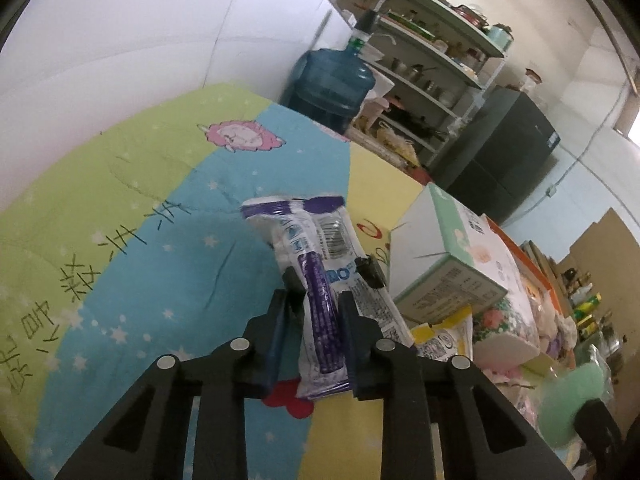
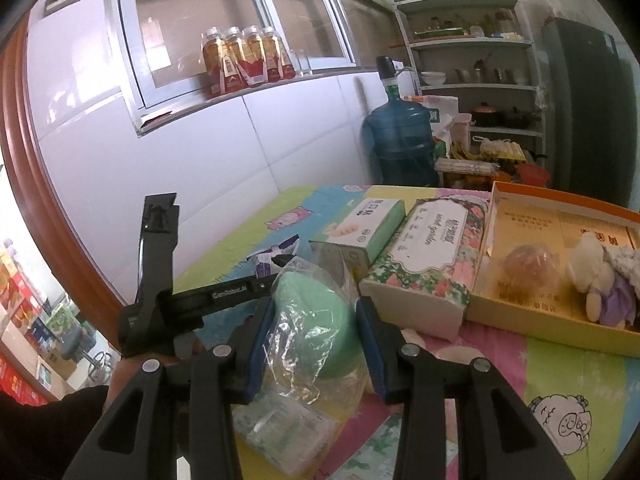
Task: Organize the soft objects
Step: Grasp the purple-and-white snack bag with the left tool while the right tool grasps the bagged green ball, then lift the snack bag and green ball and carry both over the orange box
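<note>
Though crumpled, white-and-purple packet (image 1: pixel 320 276)

The left gripper (image 1: pixel 334 276) has its jaws clamped on a purple-and-white plastic packet (image 1: pixel 316 264), lifted above the cartoon-print tabletop (image 1: pixel 132 208). Just right of the packet sits a pale green box (image 1: pixel 448 256), with a yellow pouch (image 1: pixel 444 338) below that box.
</note>
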`<action>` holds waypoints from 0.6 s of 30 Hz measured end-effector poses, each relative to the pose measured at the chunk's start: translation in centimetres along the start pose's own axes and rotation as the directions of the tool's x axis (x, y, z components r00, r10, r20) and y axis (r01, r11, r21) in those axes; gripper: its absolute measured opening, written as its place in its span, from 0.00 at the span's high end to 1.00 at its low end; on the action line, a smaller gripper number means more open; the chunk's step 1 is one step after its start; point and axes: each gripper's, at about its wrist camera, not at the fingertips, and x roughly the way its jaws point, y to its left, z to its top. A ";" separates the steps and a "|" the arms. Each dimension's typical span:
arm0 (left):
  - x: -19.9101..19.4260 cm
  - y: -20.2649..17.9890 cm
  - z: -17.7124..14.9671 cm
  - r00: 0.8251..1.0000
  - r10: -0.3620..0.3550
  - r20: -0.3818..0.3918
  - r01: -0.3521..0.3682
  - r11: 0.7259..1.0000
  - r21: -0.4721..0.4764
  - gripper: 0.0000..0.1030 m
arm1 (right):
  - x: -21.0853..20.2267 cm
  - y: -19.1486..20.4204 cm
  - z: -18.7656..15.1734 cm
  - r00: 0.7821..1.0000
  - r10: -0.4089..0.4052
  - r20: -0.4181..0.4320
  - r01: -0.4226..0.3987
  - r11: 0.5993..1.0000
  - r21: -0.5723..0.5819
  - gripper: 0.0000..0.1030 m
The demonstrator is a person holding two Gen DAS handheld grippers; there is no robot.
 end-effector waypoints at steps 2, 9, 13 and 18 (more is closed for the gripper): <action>-0.6 -0.3 0.0 1.000 0.003 0.012 -0.003 1.000 0.014 0.78 | -0.2 -0.2 0.0 1.000 -0.002 0.003 0.002 1.000 0.005 0.59; -3.3 -1.0 0.1 0.997 -0.011 0.076 0.005 0.998 0.068 0.78 | -0.7 -0.1 0.0 1.000 -0.004 0.019 0.004 1.000 0.008 0.59; -5.1 -1.8 0.0 0.993 -0.033 0.114 0.021 0.994 0.105 0.79 | -1.2 0.2 0.0 1.000 -0.008 0.026 0.008 1.000 0.003 0.59; -7.9 -3.6 0.1 0.984 -0.075 0.159 0.047 0.984 0.171 0.79 | -2.0 0.5 0.2 0.999 -0.020 0.042 0.020 1.000 0.000 0.59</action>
